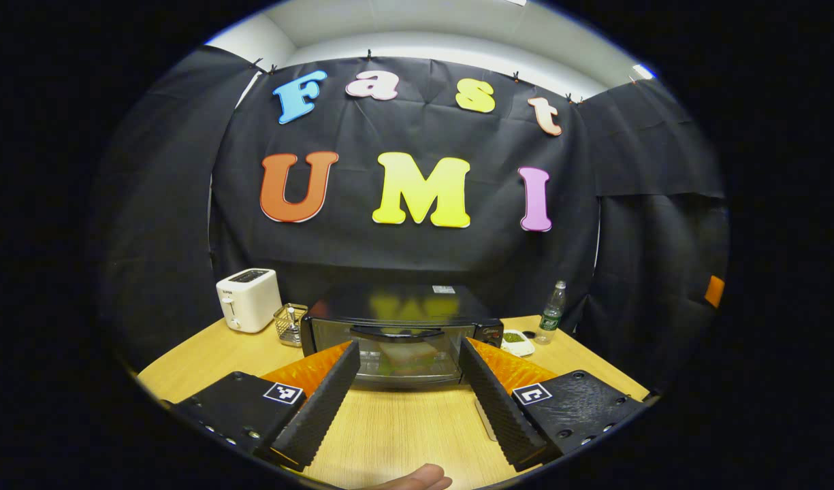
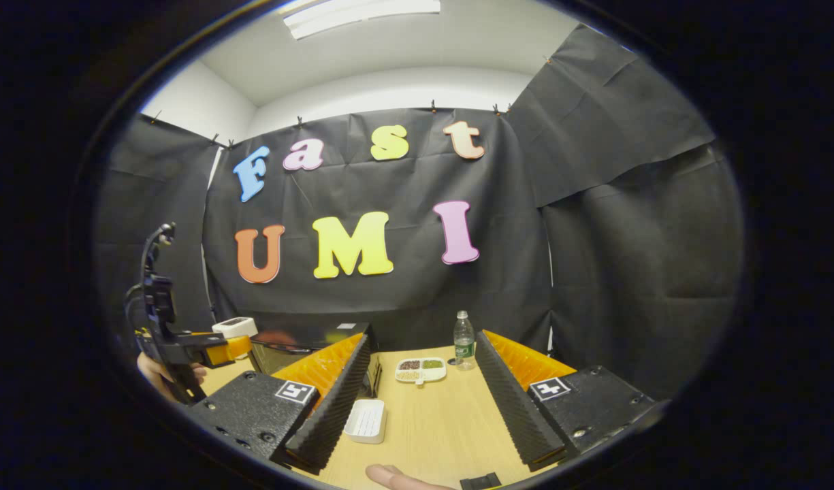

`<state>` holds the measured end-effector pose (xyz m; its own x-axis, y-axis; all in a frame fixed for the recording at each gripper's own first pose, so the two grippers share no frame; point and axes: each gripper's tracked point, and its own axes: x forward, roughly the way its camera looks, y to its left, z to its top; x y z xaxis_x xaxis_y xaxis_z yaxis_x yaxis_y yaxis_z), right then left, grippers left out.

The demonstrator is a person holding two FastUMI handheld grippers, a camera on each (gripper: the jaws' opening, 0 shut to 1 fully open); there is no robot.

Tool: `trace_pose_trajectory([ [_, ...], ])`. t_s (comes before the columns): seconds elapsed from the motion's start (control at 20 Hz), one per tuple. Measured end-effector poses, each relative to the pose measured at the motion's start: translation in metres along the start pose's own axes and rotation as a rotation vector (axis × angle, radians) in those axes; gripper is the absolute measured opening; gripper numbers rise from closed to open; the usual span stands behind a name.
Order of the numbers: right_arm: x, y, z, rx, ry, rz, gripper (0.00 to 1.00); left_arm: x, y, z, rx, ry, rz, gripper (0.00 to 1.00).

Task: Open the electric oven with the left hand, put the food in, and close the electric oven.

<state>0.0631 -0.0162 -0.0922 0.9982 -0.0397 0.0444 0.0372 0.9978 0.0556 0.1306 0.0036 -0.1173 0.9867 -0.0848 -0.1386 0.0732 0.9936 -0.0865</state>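
Here the table [image 1: 403, 435] carries everything, and the oven [image 1: 399, 333] sits at its far side, squarely ahead of my left gripper [image 1: 408, 371], door closed, with something pale and green showing dimly through the glass. I cannot tell whether that is food inside or a reflection. I judge I hold the left one lined up like this because the dark handle [image 1: 396, 333] across the top of the door is what it must pull. Its jaws stand wide apart, holding nothing and touching nothing, well short of the door.

My right gripper [image 2: 423, 391] hangs off to the oven's right, I think to keep out of the door's swing. Its jaws are spread just as wide and empty, above bare wood.

Beyond it stands a bottle [image 2: 463, 349]. Nearer lies a divided dish [image 2: 421, 369] of small portions, possibly the food to load. A white ridged tray [image 2: 366, 420] rests just beside my right gripper's left finger.
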Motion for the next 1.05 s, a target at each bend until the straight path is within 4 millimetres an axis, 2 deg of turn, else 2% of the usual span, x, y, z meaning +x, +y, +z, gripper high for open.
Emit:
trace_pose_trajectory([
  [0.15,-0.016,0.0,0.005,-0.007,-0.01,-0.003,0.94,-0.043,-0.006,0.02,0.026,-0.052,0.01,0.96],
  [0.3,-0.03,0.007,0.01,-0.023,-0.018,0.008,0.94,-0.076,-0.007,0.03,0.065,-0.064,0.027,0.95],
  [0.45,-0.041,0.011,0.012,-0.043,-0.027,0.009,0.94,-0.104,-0.015,0.032,0.066,-0.075,0.031,0.95],
  [0.6,-0.054,0.029,0.015,-0.047,-0.035,0.034,0.94,-0.128,-0.025,0.028,0.072,-0.084,0.01,0.96],
  [0.8,-0.061,0.043,-0.007,-0.044,-0.004,0.073,0.94,-0.15,-0.031,0.011,0.085,-0.085,-0.005,0.95],
  [0.85,-0.062,0.042,-0.009,-0.047,0.0,0.075,0.94,-0.153,-0.029,0.011,0.08,-0.088,0.001,0.96],
  [0.9,-0.062,0.041,-0.008,-0.048,0.001,0.071,0.99,-0.154,-0.025,0.013,0.078,-0.093,0.012,0.96],
  [0.95,-0.061,0.041,-0.008,-0.049,0.002,0.069,0.94,-0.156,-0.021,0.014,0.074,-0.1,0.024,0.96],
  [1.05,-0.061,0.04,-0.007,-0.048,-0.001,0.067,0.94,-0.158,-0.016,0.016,0.062,-0.105,0.044,0.96],
])
